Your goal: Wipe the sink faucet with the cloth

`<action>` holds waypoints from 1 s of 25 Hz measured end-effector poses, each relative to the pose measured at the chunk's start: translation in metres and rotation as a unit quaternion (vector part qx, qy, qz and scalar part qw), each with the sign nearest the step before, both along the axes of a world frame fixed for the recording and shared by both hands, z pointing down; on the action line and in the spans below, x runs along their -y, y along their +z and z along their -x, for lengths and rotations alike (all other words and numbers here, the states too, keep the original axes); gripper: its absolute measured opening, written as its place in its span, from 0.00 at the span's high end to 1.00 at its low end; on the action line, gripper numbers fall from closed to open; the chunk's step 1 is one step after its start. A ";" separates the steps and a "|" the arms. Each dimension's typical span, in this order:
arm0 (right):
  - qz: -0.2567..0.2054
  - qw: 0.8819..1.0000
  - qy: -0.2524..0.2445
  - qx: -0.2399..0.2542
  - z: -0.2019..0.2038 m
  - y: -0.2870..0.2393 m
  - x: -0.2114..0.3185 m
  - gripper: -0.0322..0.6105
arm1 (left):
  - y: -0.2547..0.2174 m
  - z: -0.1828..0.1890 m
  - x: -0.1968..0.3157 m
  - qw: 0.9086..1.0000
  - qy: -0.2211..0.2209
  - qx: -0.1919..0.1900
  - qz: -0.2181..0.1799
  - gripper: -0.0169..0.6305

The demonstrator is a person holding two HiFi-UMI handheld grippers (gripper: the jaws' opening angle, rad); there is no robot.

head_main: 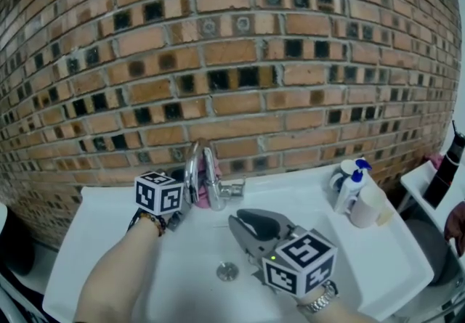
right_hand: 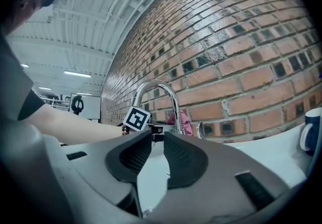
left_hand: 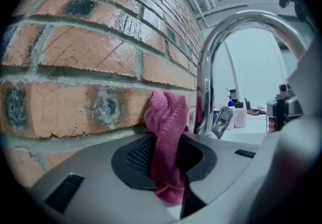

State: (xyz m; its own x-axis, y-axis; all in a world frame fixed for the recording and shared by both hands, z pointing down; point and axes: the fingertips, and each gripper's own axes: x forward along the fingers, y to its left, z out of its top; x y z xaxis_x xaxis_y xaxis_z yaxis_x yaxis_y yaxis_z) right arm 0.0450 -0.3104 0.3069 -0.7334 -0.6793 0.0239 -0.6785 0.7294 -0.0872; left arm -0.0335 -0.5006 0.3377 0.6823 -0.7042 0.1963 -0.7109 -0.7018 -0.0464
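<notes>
Beside the faucet [head_main: 211,169] stand bottles [head_main: 351,191] and a cup [head_main: 367,207].

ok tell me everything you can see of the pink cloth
The pink cloth looks like soft looped terry or microfibre, bunched into a crumpled vertical wad. The left gripper is shut on its lower half, pads pressing both sides, so its top pokes out past the fingertips. It sits low by the chrome faucet, between its stem and the brick wall; whether it touches the metal isn't clear.
</notes>
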 end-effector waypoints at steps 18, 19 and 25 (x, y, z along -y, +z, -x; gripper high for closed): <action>0.005 1.000 -0.005 -0.016 0.002 0.009 0.002 0.82 | 0.040 0.004 -0.025 0.992 0.049 0.114 0.005 0.84; 0.005 1.000 -0.005 -0.016 0.002 0.009 0.002 0.82 | 0.041 0.003 -0.026 0.992 0.051 0.117 0.004 0.84; 0.006 1.000 -0.005 -0.018 0.002 0.009 0.002 0.82 | 0.040 0.001 -0.036 0.990 0.058 0.131 -0.004 0.84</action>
State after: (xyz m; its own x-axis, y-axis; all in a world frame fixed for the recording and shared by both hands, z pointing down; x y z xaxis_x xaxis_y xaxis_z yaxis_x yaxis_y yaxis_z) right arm 0.0430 -0.3129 0.3162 -0.7388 -0.6715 0.0576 -0.6739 0.7353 -0.0717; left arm -0.0349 -0.4647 0.3773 0.6852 -0.6263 0.3719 -0.5878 -0.7769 -0.2256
